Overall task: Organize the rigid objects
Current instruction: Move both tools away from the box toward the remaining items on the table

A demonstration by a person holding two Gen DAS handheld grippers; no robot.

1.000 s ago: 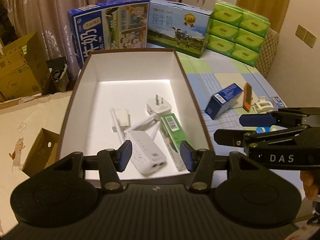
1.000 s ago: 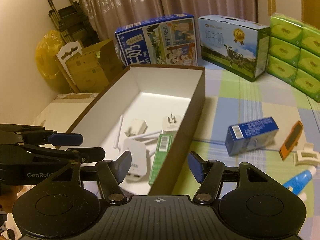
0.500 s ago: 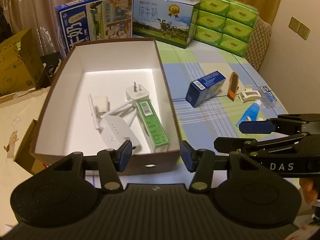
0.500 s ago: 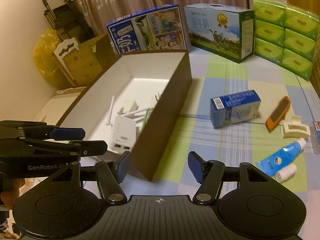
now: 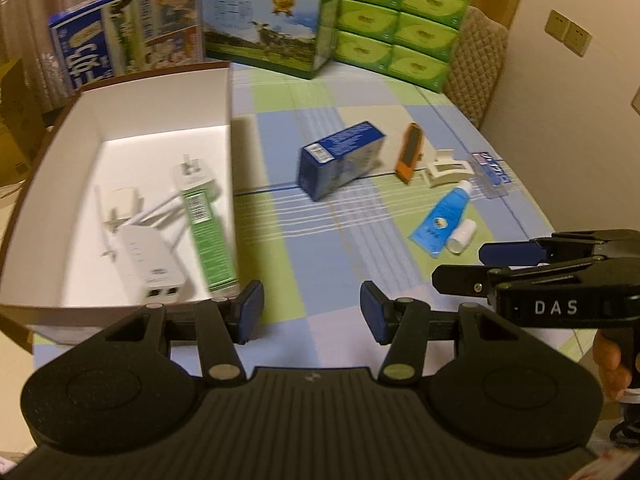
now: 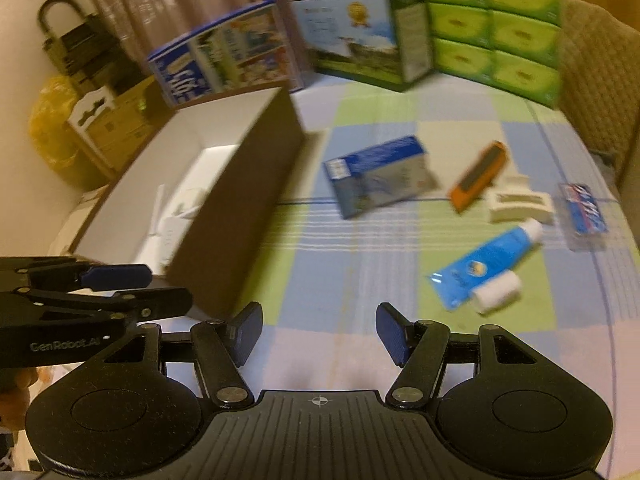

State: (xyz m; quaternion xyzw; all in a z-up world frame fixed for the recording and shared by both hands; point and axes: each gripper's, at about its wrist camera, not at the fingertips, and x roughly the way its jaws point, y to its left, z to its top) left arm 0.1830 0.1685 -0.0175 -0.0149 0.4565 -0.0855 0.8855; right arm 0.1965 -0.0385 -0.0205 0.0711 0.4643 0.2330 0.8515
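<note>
A brown cardboard box (image 5: 120,120) (image 6: 256,184) with a white inside stands at the left of the table. It holds a white router (image 5: 150,256), a white plug (image 5: 192,172) and a green box (image 5: 206,236). On the checked cloth lie a blue box (image 5: 340,158) (image 6: 380,176), an orange tool (image 5: 410,152) (image 6: 478,176), a white clip (image 5: 446,168) (image 6: 520,202), a blue tube (image 5: 444,218) (image 6: 484,266) and a small blue packet (image 5: 490,168) (image 6: 584,212). My left gripper (image 5: 311,316) is open and empty near the table's front edge. My right gripper (image 6: 318,332) is open and empty beside it.
Two milk cartons (image 5: 128,48) (image 5: 264,28) and stacked green tissue packs (image 5: 400,20) stand along the back. A padded chair back (image 5: 476,60) is at the far right. Cardboard boxes (image 6: 112,128) and a yellow bag (image 6: 52,136) sit left of the table.
Both grippers have swung right, away from over the brown box toward the loose items on the cloth. Both stayed open and empty.
</note>
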